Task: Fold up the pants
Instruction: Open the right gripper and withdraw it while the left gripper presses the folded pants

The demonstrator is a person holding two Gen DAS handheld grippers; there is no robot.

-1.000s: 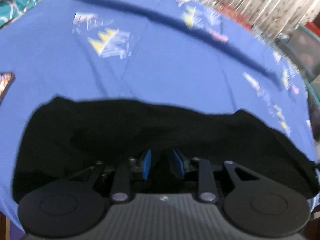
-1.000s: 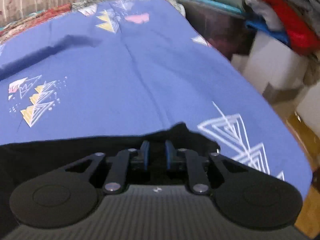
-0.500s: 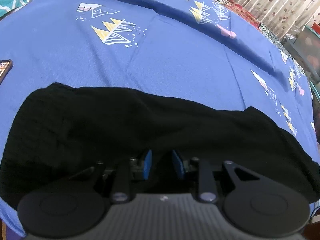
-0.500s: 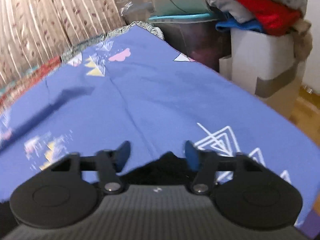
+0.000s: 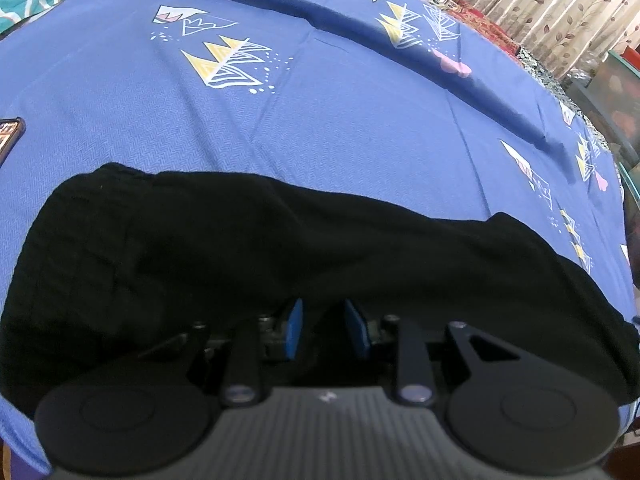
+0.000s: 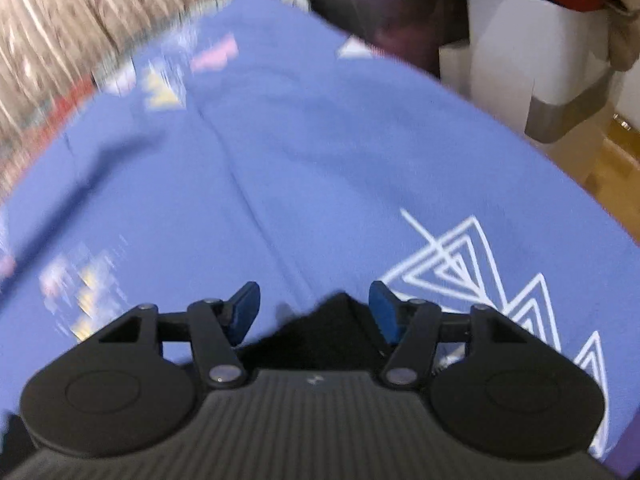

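The black pants [image 5: 248,248] lie in a long band across the blue patterned sheet [image 5: 320,120]. My left gripper [image 5: 322,330] is low over their near edge, its blue pads narrowly apart with black cloth between them. In the right wrist view my right gripper [image 6: 314,314] is wide open and empty, lifted just above a black corner of the pants [image 6: 324,332] that lies between its fingers.
A phone [image 5: 9,136] lies at the sheet's left edge. A long crease [image 5: 360,36] crosses the far sheet. White storage bins [image 6: 532,60] with piled clothes and wooden floor [image 6: 616,160] are beyond the bed's right edge. Curtains [image 5: 560,4] hang behind.
My right gripper has opened, let go of the pants corner and lifted away. My left gripper stays closed on the cloth, and the pants have settled flatter on the sheet.
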